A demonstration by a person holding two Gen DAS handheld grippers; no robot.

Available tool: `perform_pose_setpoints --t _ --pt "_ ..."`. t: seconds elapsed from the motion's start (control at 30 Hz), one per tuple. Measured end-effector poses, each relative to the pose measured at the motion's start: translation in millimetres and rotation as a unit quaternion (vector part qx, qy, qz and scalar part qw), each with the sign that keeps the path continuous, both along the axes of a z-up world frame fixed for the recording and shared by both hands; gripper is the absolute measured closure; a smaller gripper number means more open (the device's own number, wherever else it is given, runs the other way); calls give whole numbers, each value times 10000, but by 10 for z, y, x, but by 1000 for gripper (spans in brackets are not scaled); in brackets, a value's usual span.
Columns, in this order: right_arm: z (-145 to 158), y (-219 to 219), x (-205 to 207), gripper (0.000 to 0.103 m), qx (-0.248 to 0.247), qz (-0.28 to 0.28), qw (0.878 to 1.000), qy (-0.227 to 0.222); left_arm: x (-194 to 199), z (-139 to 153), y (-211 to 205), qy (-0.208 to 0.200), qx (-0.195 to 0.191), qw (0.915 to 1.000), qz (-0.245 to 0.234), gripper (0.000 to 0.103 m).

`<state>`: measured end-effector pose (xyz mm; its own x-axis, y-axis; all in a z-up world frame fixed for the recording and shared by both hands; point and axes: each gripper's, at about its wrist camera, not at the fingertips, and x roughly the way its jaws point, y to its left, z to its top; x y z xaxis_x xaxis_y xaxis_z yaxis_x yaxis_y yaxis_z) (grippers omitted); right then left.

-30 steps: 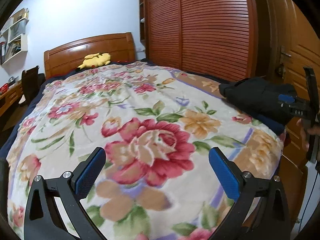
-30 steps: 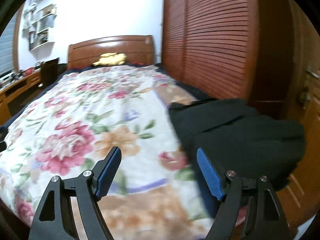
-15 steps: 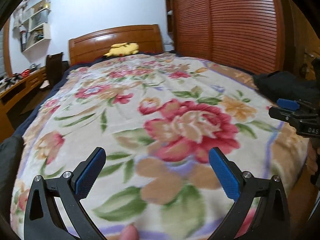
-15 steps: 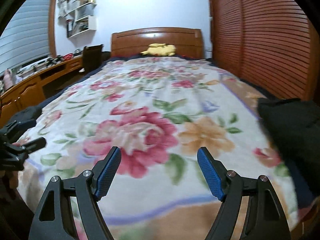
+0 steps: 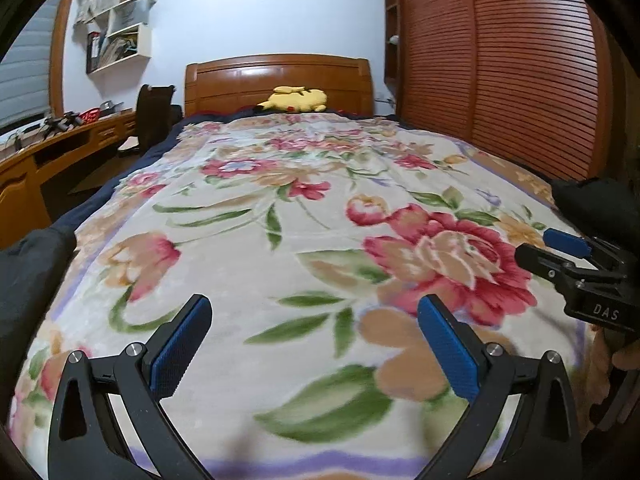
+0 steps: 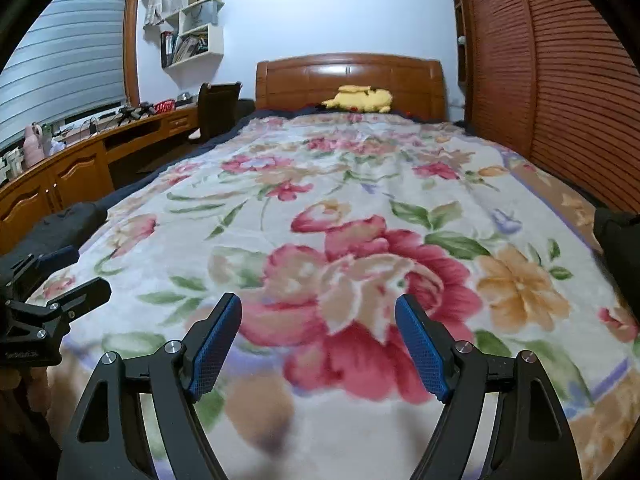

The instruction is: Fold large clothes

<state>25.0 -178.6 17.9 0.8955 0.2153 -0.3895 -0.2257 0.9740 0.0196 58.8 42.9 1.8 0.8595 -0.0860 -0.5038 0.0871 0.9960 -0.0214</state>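
At the far left, a dark garment (image 6: 60, 224) is seen lying on the left edge of the bed, beside the wooden desk (image 6: 68, 172); in the left wrist view the same garment (image 5: 28, 276) fills the left border. The left gripper (image 5: 316, 344) is held over the foot of the floral blanket (image 5: 280, 220), its jaws spread wide with nothing between the blue pads (image 5: 180, 352); no cloth is touched by it. In the right wrist view the left gripper (image 6: 60, 296) is seen from the side at the left border, just in front of the garment, and contact between the two cannot be told. The blanket (image 6: 360, 200) is spread flat over the bed up to the headboard (image 6: 348, 76), against which a yellow plush toy (image 6: 360, 100) is laid. The right gripper (image 6: 318, 344) is likewise held released over the large red rose pattern, with only blanket seen between its pads (image 6: 420, 348). In the left wrist view the right gripper (image 5: 560, 256) is seen at the right border, clear of the blanket surface. At the far right, a second dark garment (image 5: 592, 204) is seen on the right edge of the bed, below the slatted wardrobe (image 5: 500, 60); only its edge (image 6: 616, 236) is shown in the right wrist view. Neither garment is gripped.
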Motion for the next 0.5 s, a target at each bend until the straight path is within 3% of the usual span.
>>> perform_pose_setpoints --t 0.23,0.5 --pt "-73 43 -26 22 -42 39 9987 -499 -126 47 83 -322 159 9993 113 0" --pt "-151 16 -71 22 202 187 9983 -514 -265 95 125 -453 63 9987 241 0"
